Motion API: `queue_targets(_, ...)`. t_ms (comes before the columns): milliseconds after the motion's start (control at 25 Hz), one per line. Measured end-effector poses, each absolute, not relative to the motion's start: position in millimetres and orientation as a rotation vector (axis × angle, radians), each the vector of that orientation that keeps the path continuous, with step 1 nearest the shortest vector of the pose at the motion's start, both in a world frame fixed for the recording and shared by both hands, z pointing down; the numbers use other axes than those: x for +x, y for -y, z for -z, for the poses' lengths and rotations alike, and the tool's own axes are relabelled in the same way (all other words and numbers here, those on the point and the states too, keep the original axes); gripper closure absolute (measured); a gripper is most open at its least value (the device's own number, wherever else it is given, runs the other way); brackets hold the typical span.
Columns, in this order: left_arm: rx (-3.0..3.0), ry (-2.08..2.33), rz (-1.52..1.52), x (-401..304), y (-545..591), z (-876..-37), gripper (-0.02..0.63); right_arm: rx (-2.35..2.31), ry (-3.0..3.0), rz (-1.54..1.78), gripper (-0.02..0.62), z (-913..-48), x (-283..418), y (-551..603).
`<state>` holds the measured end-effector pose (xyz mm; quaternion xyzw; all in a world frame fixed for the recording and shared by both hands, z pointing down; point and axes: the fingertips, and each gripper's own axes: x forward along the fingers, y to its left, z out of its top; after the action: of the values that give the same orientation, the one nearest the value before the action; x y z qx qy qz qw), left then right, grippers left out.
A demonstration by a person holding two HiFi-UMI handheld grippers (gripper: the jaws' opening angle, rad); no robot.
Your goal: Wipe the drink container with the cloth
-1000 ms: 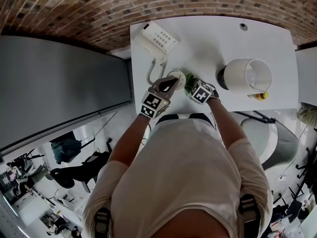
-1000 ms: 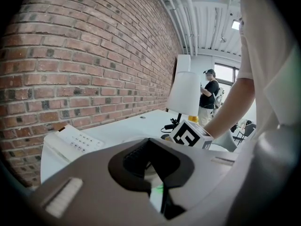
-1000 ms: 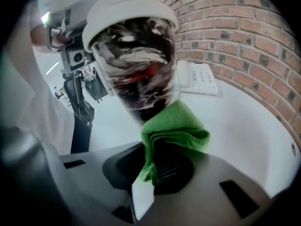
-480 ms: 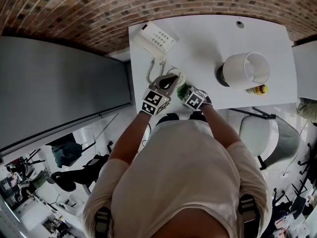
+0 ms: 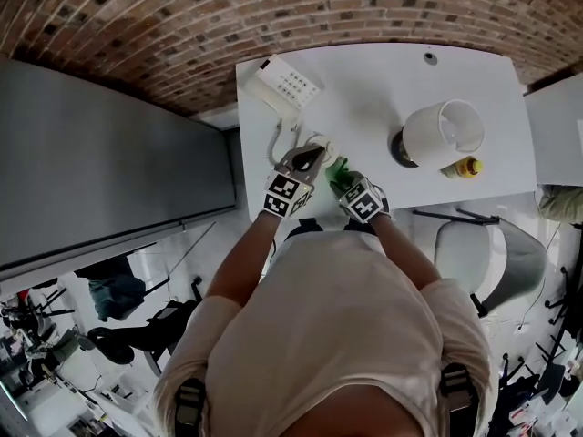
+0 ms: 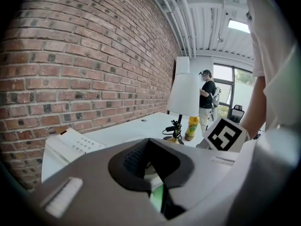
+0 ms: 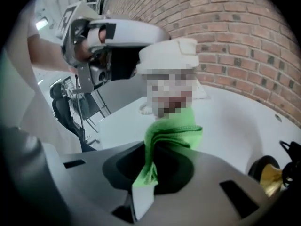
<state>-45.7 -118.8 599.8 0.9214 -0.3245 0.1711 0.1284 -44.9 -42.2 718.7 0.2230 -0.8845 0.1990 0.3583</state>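
The drink container (image 5: 321,142), a white-capped bottle, is held above the table's near left corner. My left gripper (image 5: 310,151) is shut on it; in the right gripper view the left gripper (image 7: 115,36) clamps the container (image 7: 169,55) just under its cap. A sliver of the container (image 6: 156,194) shows white and green between the left jaws. My right gripper (image 5: 346,182) is shut on a green cloth (image 5: 337,171). The bunched cloth (image 7: 171,133) presses against the container's lower body, which a mosaic patch partly hides.
On the white table (image 5: 383,80) sit a desk phone (image 5: 290,82) with a coiled cord at the far left, a white-shaded lamp (image 5: 446,133) and a yellow bottle (image 5: 465,167) at the right. An office chair (image 5: 478,253) stands below the table's right side.
The right gripper with the cloth has drawn back toward me and slightly left, sliding along the container. The left gripper has kept its hold nearly in place.
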Motion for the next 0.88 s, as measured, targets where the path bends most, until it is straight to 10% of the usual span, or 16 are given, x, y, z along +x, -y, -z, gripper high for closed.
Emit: queue_targets(880,2.761,1.454,-0.179,-109.5,136.9,-453.5,0.597,1.364,2.551,-0.240,0.552,-462.0,19.7,116.6)
